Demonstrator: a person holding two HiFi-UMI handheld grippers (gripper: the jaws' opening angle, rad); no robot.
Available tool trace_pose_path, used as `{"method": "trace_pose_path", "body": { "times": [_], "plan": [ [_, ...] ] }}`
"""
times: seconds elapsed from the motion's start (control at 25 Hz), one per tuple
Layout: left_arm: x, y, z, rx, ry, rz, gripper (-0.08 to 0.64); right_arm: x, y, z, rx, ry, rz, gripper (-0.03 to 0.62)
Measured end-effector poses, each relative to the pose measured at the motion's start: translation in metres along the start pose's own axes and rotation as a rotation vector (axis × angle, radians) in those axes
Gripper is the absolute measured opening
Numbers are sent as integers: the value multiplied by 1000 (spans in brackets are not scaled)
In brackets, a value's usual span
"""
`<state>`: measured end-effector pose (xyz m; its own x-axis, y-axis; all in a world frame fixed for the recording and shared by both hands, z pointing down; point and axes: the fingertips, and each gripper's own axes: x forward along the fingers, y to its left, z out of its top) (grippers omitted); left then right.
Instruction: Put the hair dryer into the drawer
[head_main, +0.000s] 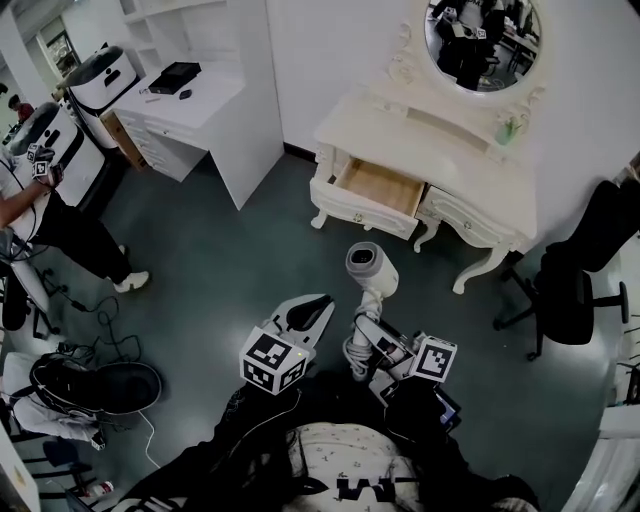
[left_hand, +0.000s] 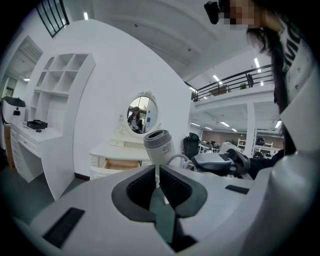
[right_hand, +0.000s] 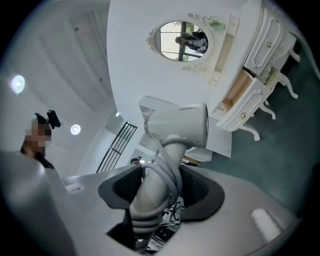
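**Hair dryer held aloft, drawer standing open**

The step in hand was the carry. The right hand-held gripper (right_hand: 160, 189) was clamped on the handle of the hair dryer (head_main: 370, 264). Its pads pressed on the handle and on the cord (right_hand: 167, 172) wound around it, and the dryer stood up out of the jaws with its barrel on top. In the head view the dryer hung over the dark floor (head_main: 230, 260), in front of the person. It was well apart from the white bench (head_main: 440, 140) with the oval mirror (head_main: 482, 40). The left hand-held gripper (left_hand: 158, 186) was just beside the dryer, its jaws together but for a thin slit, with nothing between them. It took no part in the hold.

The drawer (head_main: 380, 186) was the left one of the bench as the head view showed it. It stood pulled out, and its pale wooden bottom looked bare, though the strip just behind its front panel was hidden. The neighbouring drawer (head_main: 468, 214) was shut, so its contents could not be told.

By this reading, the next move called for bringing the dryer across to the open drawer. It would then need tipping over to lie flat, since upright it looked too tall for so shallow a box. It would also have to be lowered clear of the front panel before the jaws let go. A loose loop of cord might catch on the drawer's edge.
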<state>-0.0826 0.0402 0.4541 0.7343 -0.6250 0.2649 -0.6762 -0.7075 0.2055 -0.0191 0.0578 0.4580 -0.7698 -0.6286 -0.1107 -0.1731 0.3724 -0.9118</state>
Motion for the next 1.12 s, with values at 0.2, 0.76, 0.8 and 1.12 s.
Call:
{"method": "trace_pose_path", "body": {
  "times": [0.2, 0.76, 0.8, 1.12],
  "plan": [
    [33, 10, 4, -12, 10, 34, 26, 0, -24, 33, 14, 22, -2, 242],
    [180, 25, 42, -57, 3, 176, 26, -4, -98, 165, 33, 197, 15, 242],
    [188, 25, 43, -58, 5, 185, 26, -5, -103, 172, 37, 207, 16, 242],
    [226, 24, 54, -59, 7, 249, 26, -6, -130, 210, 57, 270, 29, 242]
  ]
}}
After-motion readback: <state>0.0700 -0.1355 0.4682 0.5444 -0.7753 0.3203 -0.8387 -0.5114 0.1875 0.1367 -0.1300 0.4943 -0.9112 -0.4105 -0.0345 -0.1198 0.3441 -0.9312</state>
